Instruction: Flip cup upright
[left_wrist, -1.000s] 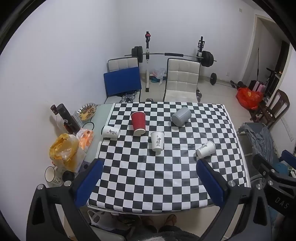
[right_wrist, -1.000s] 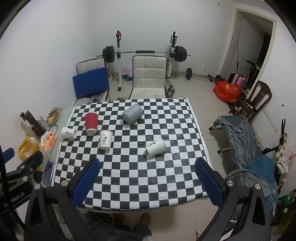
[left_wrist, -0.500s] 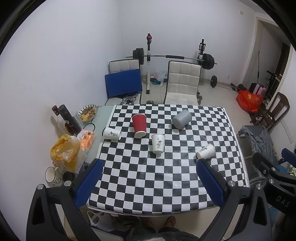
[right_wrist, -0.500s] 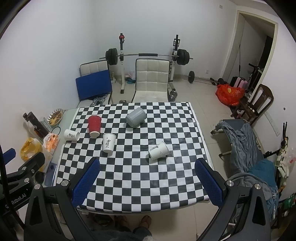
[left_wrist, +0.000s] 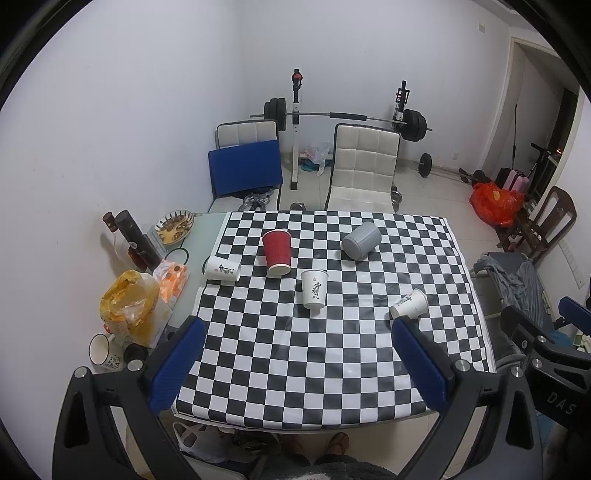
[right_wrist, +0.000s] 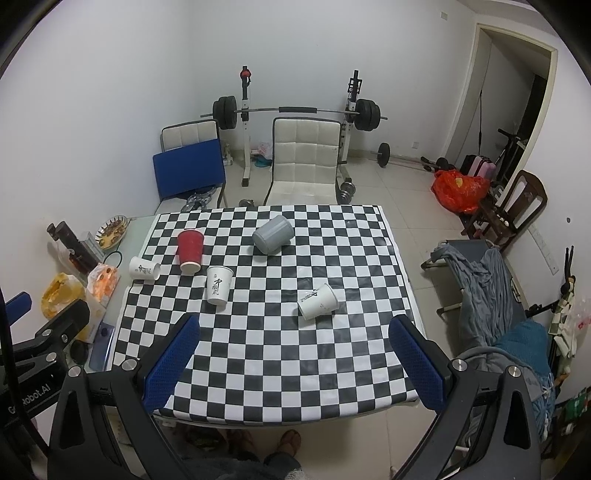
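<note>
Several cups are on the checkered table (left_wrist: 332, 354). A white paper cup (left_wrist: 314, 288) and a red cup (left_wrist: 277, 248) stand upright near the middle. A grey cup (left_wrist: 361, 240) lies on its side at the back. A white cup (left_wrist: 409, 304) lies on its side at the right, and another white cup (left_wrist: 222, 268) lies at the left edge. They also show in the right wrist view: grey cup (right_wrist: 272, 234), right white cup (right_wrist: 317, 301). My left gripper (left_wrist: 295, 362) and right gripper (right_wrist: 291, 363) are open, empty, high above the table's near edge.
Bottles (left_wrist: 136, 240), a snack plate (left_wrist: 174, 226), orange bags (left_wrist: 129, 306) and a mug (left_wrist: 103, 350) crowd the table's left strip. White chairs (left_wrist: 364, 166) and a barbell rack stand behind. A grey cloth on a chair (right_wrist: 487, 280) is to the right.
Both grippers have risen and pulled back a little, so the table looks slightly smaller and lower in view. The cups have not moved.
</note>
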